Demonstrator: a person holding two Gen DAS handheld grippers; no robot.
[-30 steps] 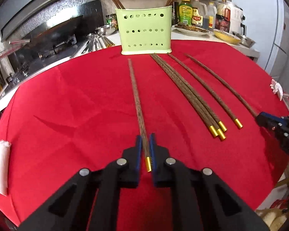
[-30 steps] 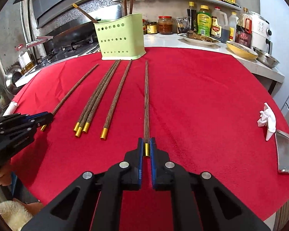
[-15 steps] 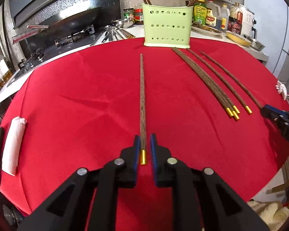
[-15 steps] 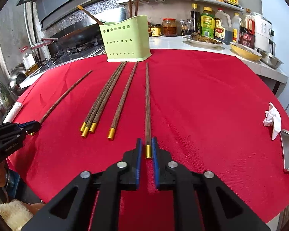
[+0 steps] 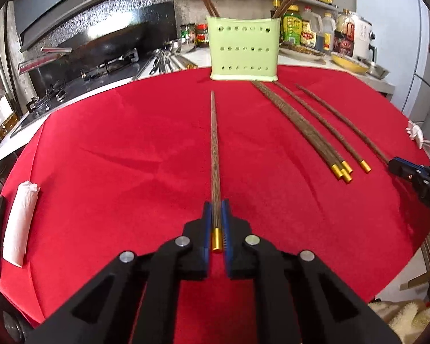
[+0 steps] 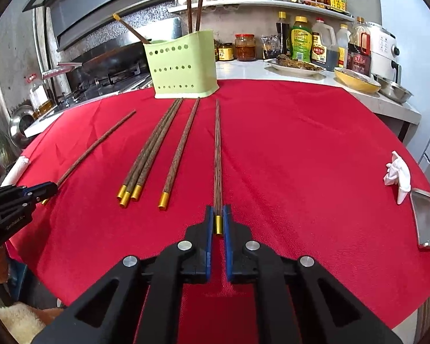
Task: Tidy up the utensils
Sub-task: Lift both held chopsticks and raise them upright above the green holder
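Beyond red tablecloth, cluttered kitchen counter.

Left gripper, seemingly clamped on chopstick

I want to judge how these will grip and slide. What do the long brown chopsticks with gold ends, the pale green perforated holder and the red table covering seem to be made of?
Long brown chopsticks: probably dark wood, matt and grain-streaked; gold caps shine like metal.
Pale green perforated holder: looks like moulded plastic, smooth, with punched round holes.
Red table covering: fabric, matt, with creases and a fine weave.
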